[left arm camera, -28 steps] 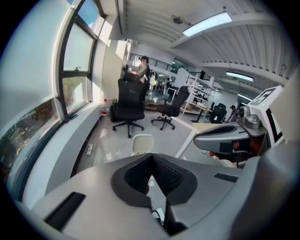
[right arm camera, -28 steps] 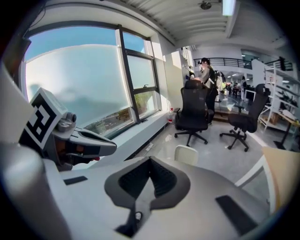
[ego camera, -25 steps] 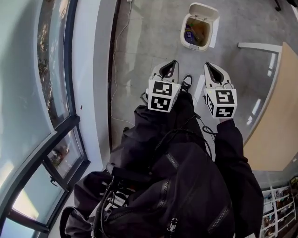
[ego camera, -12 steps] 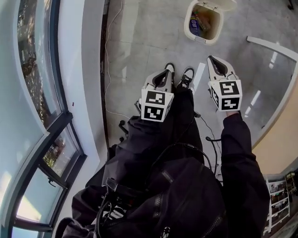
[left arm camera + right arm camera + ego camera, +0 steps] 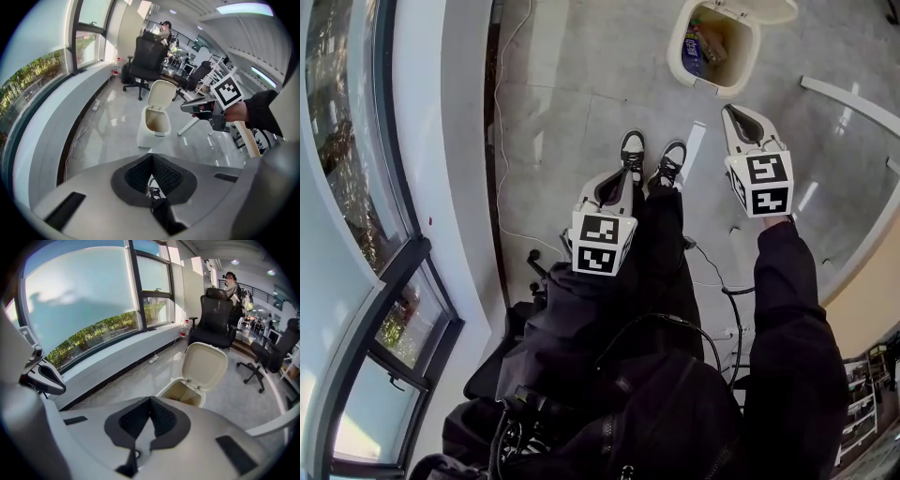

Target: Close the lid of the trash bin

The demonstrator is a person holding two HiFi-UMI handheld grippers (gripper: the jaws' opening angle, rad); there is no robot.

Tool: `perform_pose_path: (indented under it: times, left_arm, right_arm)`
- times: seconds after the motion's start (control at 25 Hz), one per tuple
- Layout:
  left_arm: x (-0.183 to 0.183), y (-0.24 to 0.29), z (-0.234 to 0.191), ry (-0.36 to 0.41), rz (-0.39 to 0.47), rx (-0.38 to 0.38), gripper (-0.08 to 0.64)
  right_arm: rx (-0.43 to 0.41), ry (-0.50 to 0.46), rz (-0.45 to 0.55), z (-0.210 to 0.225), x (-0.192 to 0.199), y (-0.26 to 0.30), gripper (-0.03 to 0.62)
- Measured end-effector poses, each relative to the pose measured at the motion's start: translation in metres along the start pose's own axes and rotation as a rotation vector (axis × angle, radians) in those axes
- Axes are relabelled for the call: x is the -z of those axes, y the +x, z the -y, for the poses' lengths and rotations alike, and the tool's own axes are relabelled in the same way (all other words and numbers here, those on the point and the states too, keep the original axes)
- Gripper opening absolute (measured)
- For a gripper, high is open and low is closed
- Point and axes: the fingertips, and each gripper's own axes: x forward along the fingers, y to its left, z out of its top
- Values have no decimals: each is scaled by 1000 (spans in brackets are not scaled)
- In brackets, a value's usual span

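The bin stands open on the grey floor at the top of the head view, right of centre, with wrappers showing inside. Its lid is tipped up and back on the hinge at the far rim. My shoes point toward it from mid-frame.

Both claws are well apart from the bin. My left claw is clenched on nothing, low in the frame over my leg. My right claw is likewise clenched and empty, the nearer of the two to the bin, with the open lid just above its tips in its own view.

The closing has not begun, by my reading. The lid leans away from me, so I must reach over or behind it. A push from the front would press it further open and could slide or tip the light bin on the glossy floor. Swung too hard, the lid may slam. A white cable lies along the floor at the left, beside the window wall.
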Motion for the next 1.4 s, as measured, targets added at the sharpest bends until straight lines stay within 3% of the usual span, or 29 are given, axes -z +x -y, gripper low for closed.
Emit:
perform_pose_path:
  times: [0.24,0.44,0.96,1.12,1.4]
  left_arm:
    - [27,9,-5,-38,-37,6,2]
    - [43,17,-1,-62,-59,21,2]
    - [55,20,-1,-92,-73,33,2]
    - [58,22,-1,-107,-75,33,2]
    - [62,24,1,-118,-80,38,2]
  right_arm:
    - [10,-50,12,28,-8,22,6]
    - [46,-149,21,66,-32,36,6]
    - [239,-341,7,183,-116,44,6]
    - [254,-419,-30,204,-132,51,13]
    - [213,-534,-134,215,-131,67,78]
